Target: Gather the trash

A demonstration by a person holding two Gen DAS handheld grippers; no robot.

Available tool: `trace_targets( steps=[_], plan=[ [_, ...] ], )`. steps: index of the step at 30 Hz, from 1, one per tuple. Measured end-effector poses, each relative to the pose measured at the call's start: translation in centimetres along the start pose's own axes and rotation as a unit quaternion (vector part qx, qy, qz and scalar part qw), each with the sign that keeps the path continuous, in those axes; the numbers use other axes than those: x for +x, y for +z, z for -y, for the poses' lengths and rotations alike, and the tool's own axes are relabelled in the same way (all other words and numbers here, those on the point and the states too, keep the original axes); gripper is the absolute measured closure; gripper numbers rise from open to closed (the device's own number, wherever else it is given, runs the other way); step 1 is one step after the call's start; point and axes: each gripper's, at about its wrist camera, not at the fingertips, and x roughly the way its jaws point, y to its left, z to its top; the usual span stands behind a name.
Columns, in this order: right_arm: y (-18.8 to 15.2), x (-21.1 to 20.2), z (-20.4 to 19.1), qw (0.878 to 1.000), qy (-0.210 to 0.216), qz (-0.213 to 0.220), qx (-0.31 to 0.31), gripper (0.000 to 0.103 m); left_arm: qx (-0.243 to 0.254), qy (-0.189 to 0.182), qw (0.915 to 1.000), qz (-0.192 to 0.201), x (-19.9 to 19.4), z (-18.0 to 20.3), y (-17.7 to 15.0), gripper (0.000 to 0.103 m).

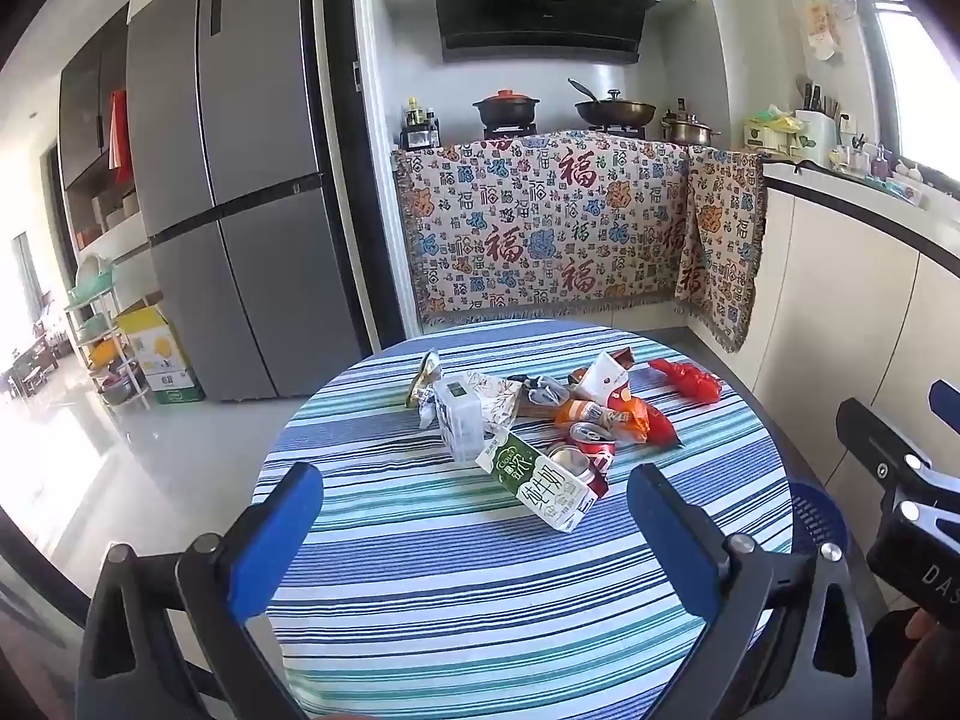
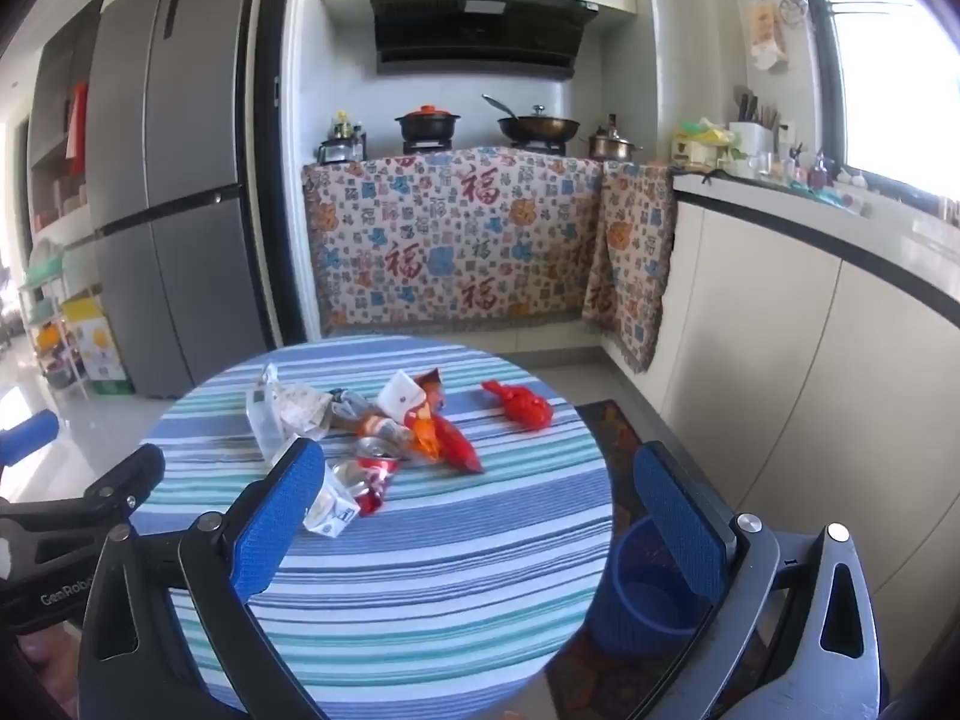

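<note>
both tools agape above trash

On the tabletop lie two crushed cans, one milk carton and one clear plastic box. One blue bin stands beside it. One crumpled red bag lies apart.

Round table, striped cloth; milk carton, crushed cans, wrappers heaped.

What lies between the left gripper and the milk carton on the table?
Only bare striped tablecloth, seen in the left wrist view: the open left gripper hovers short of the milk carton, nothing between.
</note>
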Motion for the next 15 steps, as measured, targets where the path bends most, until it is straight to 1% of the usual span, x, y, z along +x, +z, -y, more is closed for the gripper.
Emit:
trace_targets(
  steps=[15],
  plan=[
    [0.25,-0.42,0.10,1.000,0.002,0.002,-0.003,0.000,0.000,-0.001,1.0000,0.001,0.06,0.32,-0.19,0.000]
  ],
)
